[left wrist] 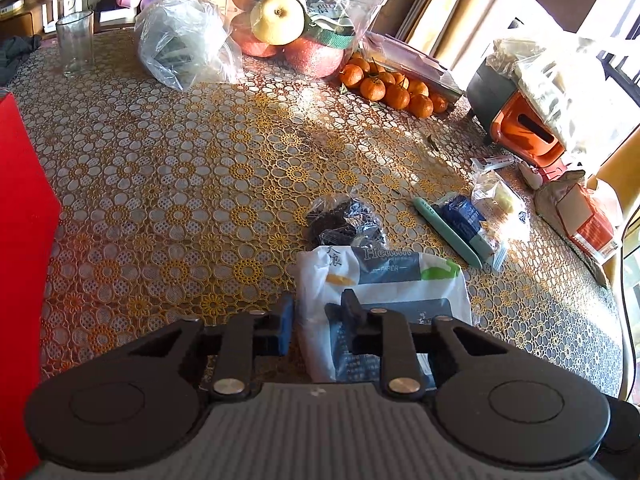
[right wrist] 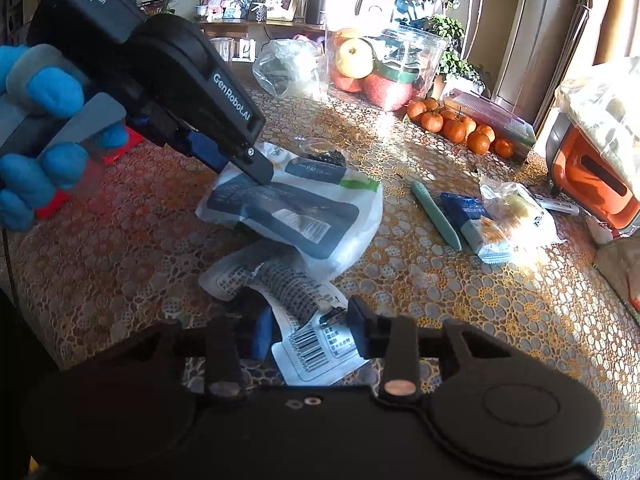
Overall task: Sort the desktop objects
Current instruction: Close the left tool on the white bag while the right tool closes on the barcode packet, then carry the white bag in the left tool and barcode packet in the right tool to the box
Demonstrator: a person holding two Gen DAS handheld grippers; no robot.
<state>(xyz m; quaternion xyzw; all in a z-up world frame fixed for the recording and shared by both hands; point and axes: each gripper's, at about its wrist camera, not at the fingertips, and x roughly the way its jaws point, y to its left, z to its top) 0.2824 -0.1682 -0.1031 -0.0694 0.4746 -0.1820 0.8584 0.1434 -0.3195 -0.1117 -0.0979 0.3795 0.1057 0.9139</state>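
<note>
My left gripper (left wrist: 318, 316), jaws spread, straddles the near edge of the tissue pack (right wrist: 296, 216), whose long axis runs away toward the oranges (right wrist: 456, 126), while my right gripper (right wrist: 310, 330), also spread, frames a label (right wrist: 316, 350) nearer me.

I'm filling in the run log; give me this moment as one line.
left gripper: open, at tissue pack | right gripper: open, around white packet | tablecloth

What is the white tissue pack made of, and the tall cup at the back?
The white tissue pack looks like soft, glossy plastic film: it crinkles and shines. The left gripper is at its edge. The tall cup seems clear glass or hard plastic; you can see through it.
</note>
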